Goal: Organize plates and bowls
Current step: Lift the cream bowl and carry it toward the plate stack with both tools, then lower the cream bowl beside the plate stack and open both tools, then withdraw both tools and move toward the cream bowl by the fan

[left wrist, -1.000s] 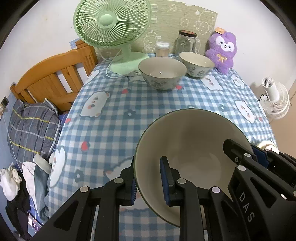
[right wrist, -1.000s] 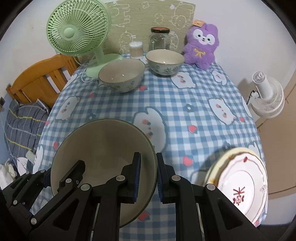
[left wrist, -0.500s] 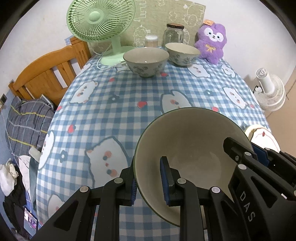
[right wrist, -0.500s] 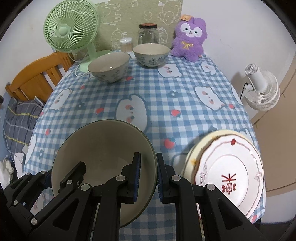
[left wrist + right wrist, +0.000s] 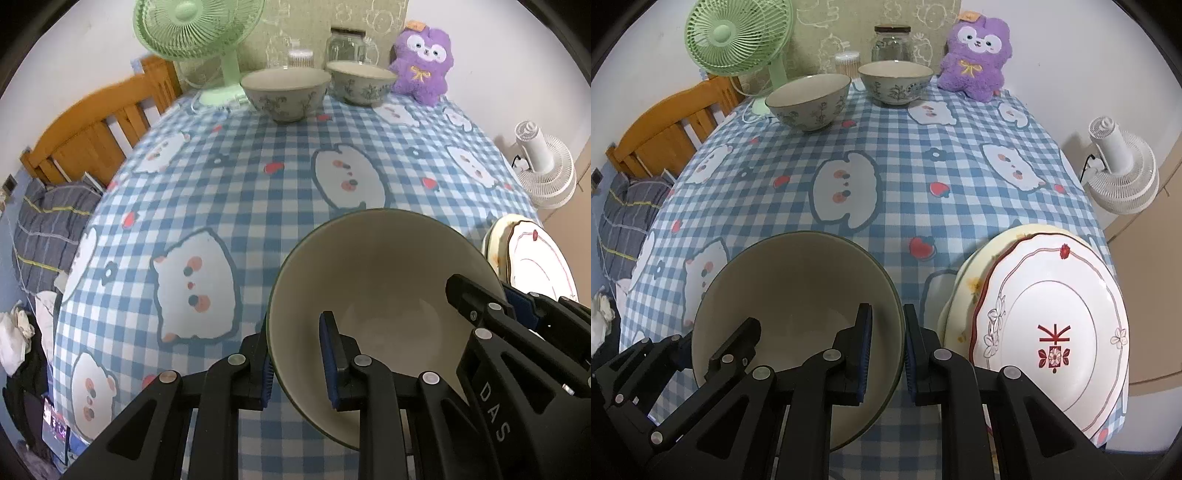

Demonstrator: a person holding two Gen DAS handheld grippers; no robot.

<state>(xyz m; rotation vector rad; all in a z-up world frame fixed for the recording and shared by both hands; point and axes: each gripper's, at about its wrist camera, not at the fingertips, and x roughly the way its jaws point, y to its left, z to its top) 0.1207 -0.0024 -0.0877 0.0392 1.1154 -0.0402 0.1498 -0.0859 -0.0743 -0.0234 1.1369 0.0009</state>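
Note:
Both grippers hold one large cream bowl with a dark green rim (image 5: 380, 280) (image 5: 790, 291) above the near end of the checked tablecloth (image 5: 258, 192). My left gripper (image 5: 295, 354) is shut on its left rim, and my right gripper (image 5: 886, 350) is shut on its right rim. Each gripper has one finger inside the bowl and one outside. Two smaller patterned bowls (image 5: 285, 92) (image 5: 360, 84) stand at the far end of the table. A stack of plates (image 5: 1049, 332), topped by a white one with red trim, lies just right of the held bowl.
At the table's far end stand a green desk fan (image 5: 738, 40), a glass jar (image 5: 891, 42), a small lidded tub (image 5: 846, 62) and a purple plush toy (image 5: 975, 59). A wooden bed frame (image 5: 96, 129) lies left of the table. A white floor fan (image 5: 1123, 166) stands on the right.
Both grippers and the bowl have drawn back toward the near table edge and sunk a little. The far bowls look smaller and the plate stack has come further into view.

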